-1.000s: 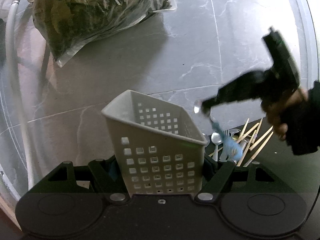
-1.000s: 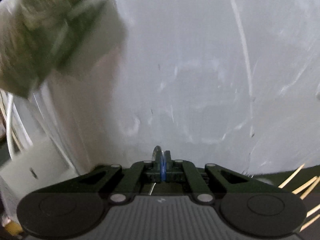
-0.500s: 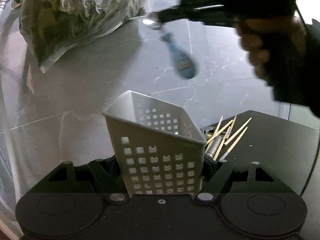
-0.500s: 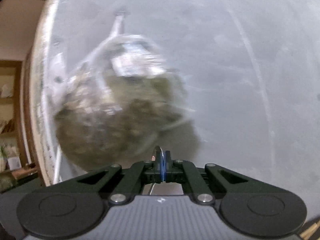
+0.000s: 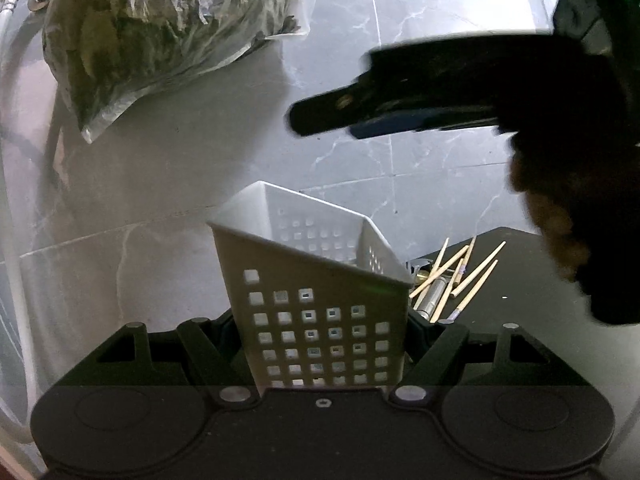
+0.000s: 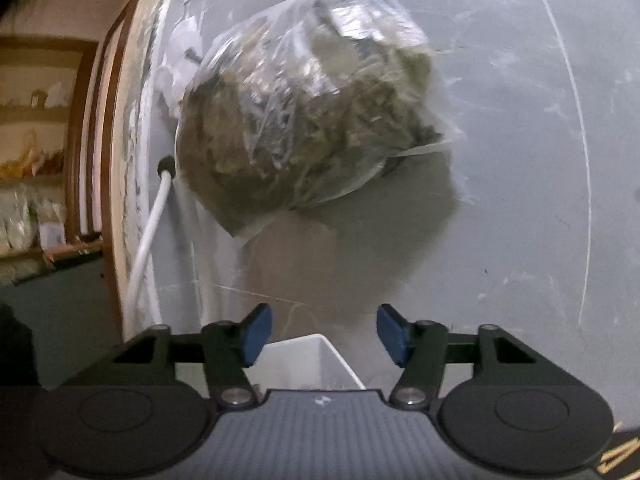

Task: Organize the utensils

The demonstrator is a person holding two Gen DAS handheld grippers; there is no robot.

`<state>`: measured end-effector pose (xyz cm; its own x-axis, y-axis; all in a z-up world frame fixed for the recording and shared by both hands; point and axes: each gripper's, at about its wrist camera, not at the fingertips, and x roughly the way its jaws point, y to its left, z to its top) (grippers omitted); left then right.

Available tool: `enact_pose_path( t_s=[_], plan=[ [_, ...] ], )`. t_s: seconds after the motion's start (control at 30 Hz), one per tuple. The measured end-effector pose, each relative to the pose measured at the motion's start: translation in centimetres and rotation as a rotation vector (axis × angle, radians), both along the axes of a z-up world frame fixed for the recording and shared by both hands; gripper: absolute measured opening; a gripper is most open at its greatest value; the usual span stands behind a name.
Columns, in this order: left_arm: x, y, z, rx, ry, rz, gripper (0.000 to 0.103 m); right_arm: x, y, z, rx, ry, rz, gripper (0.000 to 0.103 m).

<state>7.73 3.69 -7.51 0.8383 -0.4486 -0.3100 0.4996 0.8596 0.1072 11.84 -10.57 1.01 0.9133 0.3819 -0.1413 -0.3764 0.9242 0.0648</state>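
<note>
We see matt white plastic basket [image 5: 316, 320], crinkly glossy bag [image 5: 160, 28], pale wooden chopsticks [image 5: 476, 280], polished marble wall [image 5: 420, 184].

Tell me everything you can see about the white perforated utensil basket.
The white basket looks like matte plastic, with straight walls pierced by rows of small square holes and an open, angular rim. It stands tilted, leaning toward the wooden chopsticks. The left claw is shut on its lower walls. The right claw hangs above it, jaws opening, nothing between them. Behind it is a grey marble-look wall. What the basket holds cannot be made out.
</note>
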Motion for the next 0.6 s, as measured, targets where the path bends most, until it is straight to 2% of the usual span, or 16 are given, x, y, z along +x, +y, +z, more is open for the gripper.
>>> enact_pose_path(
  t_s=[0.07, 0.13, 0.23, 0.33, 0.4, 0.6],
  plan=[
    [0.0, 0.0, 0.1, 0.000, 0.006, 0.003, 0.077, -0.2, -1.9, 0.2, 0.006, 0.020, -0.068, 0.074],
    [0.1, -0.4, 0.3, 0.008, 0.009, 0.012, 0.078, 0.9, -5.0, -0.4, 0.043, 0.090, -0.141, 0.098],
    [0.3, -0.8, 0.6, 0.014, 0.020, 0.023, 0.078, 5.7, -10.6, -3.2, 0.082, 0.257, -0.153, 0.099],
    [0.3, -1.2, 0.8, 0.017, 0.025, 0.039, 0.078, 11.3, -15.0, -6.4, 0.163, 0.408, -0.060, 0.098],
    [0.3, -1.5, 0.8, 0.018, 0.029, 0.054, 0.078, 13.5, -16.2, -7.8, 0.166, 0.452, -0.021, 0.098],
    [0.4, -2.2, 0.9, 0.018, 0.031, 0.083, 0.078, 17.3, -16.1, -10.3, 0.059, 0.522, 0.062, 0.099]
  ],
)
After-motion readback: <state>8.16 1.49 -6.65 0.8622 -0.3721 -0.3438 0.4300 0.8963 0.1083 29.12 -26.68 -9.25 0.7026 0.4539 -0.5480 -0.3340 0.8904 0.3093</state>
